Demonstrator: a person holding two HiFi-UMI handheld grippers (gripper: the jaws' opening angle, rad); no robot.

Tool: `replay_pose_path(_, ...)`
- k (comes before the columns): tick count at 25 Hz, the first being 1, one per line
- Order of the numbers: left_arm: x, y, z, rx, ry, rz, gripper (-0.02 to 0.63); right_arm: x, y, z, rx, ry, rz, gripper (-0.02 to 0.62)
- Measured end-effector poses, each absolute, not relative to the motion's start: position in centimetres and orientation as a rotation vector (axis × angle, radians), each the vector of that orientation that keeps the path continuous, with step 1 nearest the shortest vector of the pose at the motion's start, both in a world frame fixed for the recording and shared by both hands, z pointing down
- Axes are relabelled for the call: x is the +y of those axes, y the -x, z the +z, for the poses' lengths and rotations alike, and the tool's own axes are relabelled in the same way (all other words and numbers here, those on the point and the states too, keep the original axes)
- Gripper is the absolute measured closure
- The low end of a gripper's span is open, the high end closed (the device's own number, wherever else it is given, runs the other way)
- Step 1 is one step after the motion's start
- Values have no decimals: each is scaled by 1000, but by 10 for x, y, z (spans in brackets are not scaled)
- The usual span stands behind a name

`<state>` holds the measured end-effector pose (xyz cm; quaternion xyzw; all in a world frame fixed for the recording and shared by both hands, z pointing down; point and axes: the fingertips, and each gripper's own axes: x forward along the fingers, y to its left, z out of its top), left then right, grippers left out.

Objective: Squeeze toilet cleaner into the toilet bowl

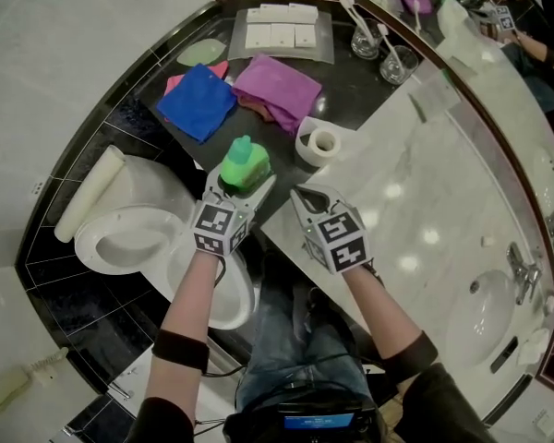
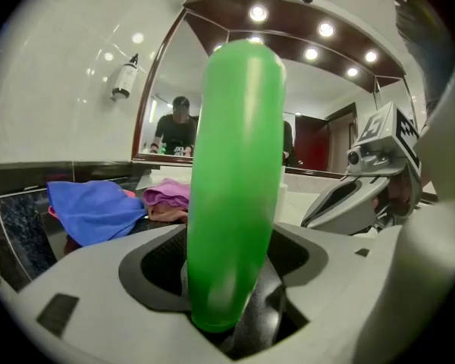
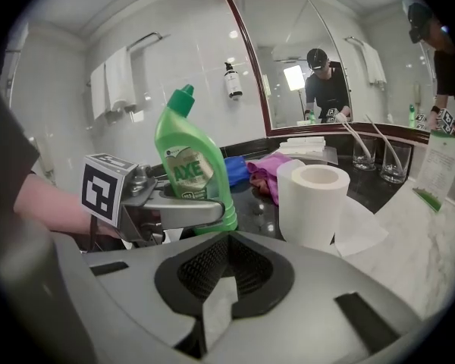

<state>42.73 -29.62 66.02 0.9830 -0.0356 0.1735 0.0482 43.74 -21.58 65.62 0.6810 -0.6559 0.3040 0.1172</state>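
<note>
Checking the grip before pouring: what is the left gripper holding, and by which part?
The left gripper is clamped on the green toilet cleaner bottle, low on its body just above the base; the bottle is upright.

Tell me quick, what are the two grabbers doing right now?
Left gripper: closed on the green toilet cleaner bottle.
Right gripper: shut, nothing seen in it.
</note>
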Motion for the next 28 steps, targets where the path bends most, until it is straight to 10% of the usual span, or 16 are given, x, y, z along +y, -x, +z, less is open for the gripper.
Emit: replay_pose_path(28,-289,-448,657,-11,-3114,512,407,-213,-456,679,-1888,-2030,949,592)
